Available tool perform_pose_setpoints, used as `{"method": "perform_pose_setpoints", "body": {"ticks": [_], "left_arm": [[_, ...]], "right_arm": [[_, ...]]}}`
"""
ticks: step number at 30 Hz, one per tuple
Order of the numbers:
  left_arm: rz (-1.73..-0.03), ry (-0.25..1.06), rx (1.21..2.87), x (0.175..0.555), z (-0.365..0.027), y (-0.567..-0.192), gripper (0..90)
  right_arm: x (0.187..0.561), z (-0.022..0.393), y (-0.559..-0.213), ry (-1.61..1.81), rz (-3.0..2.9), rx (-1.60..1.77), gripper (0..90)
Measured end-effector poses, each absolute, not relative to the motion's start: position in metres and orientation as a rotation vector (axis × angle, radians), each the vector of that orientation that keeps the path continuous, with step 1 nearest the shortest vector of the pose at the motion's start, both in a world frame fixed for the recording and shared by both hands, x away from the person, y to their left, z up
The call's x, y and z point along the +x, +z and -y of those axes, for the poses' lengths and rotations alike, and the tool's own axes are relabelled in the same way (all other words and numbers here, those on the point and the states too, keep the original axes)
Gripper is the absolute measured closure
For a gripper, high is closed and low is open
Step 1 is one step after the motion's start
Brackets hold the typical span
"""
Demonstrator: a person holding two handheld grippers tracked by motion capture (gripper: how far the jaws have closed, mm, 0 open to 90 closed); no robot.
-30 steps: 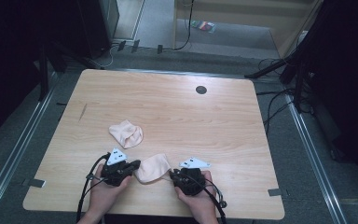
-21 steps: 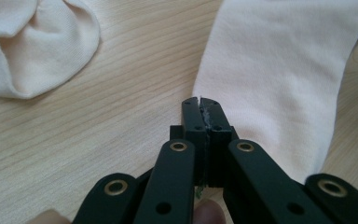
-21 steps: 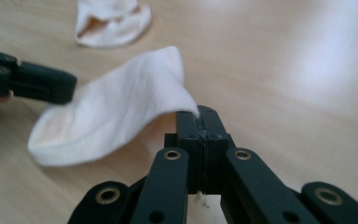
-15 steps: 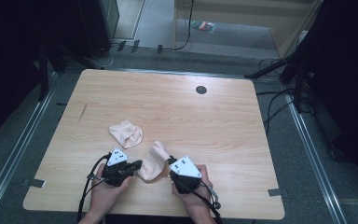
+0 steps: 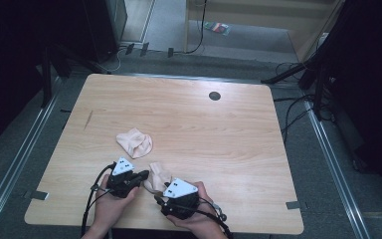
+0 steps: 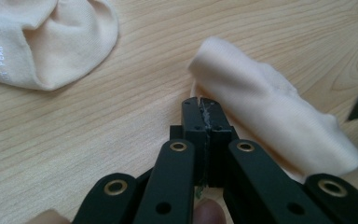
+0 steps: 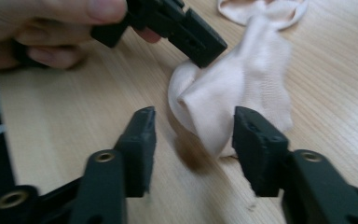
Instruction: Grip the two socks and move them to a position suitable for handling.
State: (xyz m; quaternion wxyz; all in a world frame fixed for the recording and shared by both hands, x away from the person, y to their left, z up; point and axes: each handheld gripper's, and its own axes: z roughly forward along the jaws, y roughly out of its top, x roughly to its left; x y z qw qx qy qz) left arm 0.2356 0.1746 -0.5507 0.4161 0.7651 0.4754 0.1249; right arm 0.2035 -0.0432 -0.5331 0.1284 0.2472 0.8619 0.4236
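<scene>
Our left gripper point(image 5: 140, 176) pinches the rolled pale-peach knit sock point(image 5: 158, 176), just below the flat second peach sock point(image 5: 135, 142); our right gripper point(image 7: 193, 126), jaws just opening, straddles it untouched.

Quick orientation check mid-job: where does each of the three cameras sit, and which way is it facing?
High view: above the near table edge, looking forward and down; both hands, left gripper, right gripper.
Left gripper view: on the left gripper, looking along its shut fingers pinching the folded sock; a fingertip below.
Right gripper view: on the right gripper, fingers open around that sock; the left hand beyond.
Shared: the folded sock, second sock.
</scene>
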Motion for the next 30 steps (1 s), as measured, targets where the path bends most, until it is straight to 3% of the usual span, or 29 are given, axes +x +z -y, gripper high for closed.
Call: {"method": "perform_pose_setpoints", "body": {"ticks": [4, 8, 14, 18, 20, 22, 26, 30], "left_arm": [[-1.193, 0.318, 1.927, 0.236, -0.175, -0.551, 90.0], [-1.189, 0.321, 1.932, 0.236, -0.174, -0.551, 90.0], [-1.189, 0.328, 1.932, 0.235, -0.174, -0.552, 90.0], [-1.182, 0.326, 1.936, 0.235, -0.173, -0.552, 90.0], [-1.183, 0.326, 1.934, 0.235, -0.173, -0.552, 90.0], [-1.182, 0.326, 1.934, 0.235, -0.173, -0.552, 90.0], [-1.181, 0.328, 1.937, 0.235, -0.173, -0.552, 90.0], [-1.179, 0.326, 1.937, 0.235, -0.173, -0.552, 90.0]], "right_arm": [[0.209, 0.061, -0.522, 1.348, -2.485, 0.778, 48.1], [0.235, 0.078, -0.517, 1.428, -2.332, 1.08, 67.1], [0.252, 0.064, -0.534, 1.407, -2.383, 1.18, 67.1], [0.255, 0.051, -0.543, 1.347, -2.402, 1.238, 58.8], [0.256, 0.047, -0.548, 1.287, -2.409, 1.265, 61.1], [0.256, 0.046, -0.55, 1.285, -2.422, 1.271, 65.6], [0.252, 0.047, -0.546, 1.303, -2.417, 1.255, 86.1], [0.248, 0.05, -0.541, 1.301, -2.399, 1.233, 88.5]]}}
